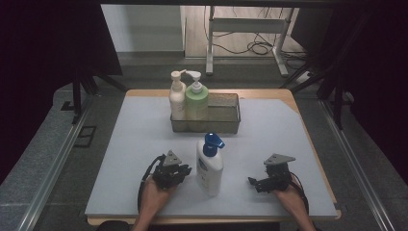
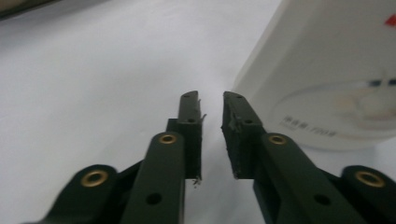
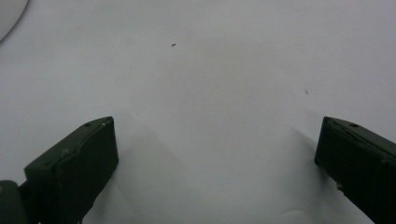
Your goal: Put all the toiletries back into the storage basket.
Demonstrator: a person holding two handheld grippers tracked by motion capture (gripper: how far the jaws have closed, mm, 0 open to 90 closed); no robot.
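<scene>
A white lotion bottle (image 1: 210, 168) with a blue pump stands upright on the grey mat (image 1: 144, 130), between my two grippers. My left gripper (image 1: 186, 170) rests on the mat just left of the bottle. In the left gripper view its jaws (image 2: 210, 99) stand nearly together with nothing between them, and the bottle's white side (image 2: 322, 70) is close on the right. My right gripper (image 1: 257, 182) lies on the mat to the bottle's right, a short way off. Its jaws (image 3: 217, 125) are wide apart over bare mat, and a white curved edge (image 3: 7, 14) shows at the top left.
A mesh wire basket (image 1: 226, 113) sits at the back centre of the mat. A cream pump bottle (image 1: 177, 96) and a green pump bottle (image 1: 197, 98) stand in its left half. Beyond the table is a white desk frame (image 1: 245, 29).
</scene>
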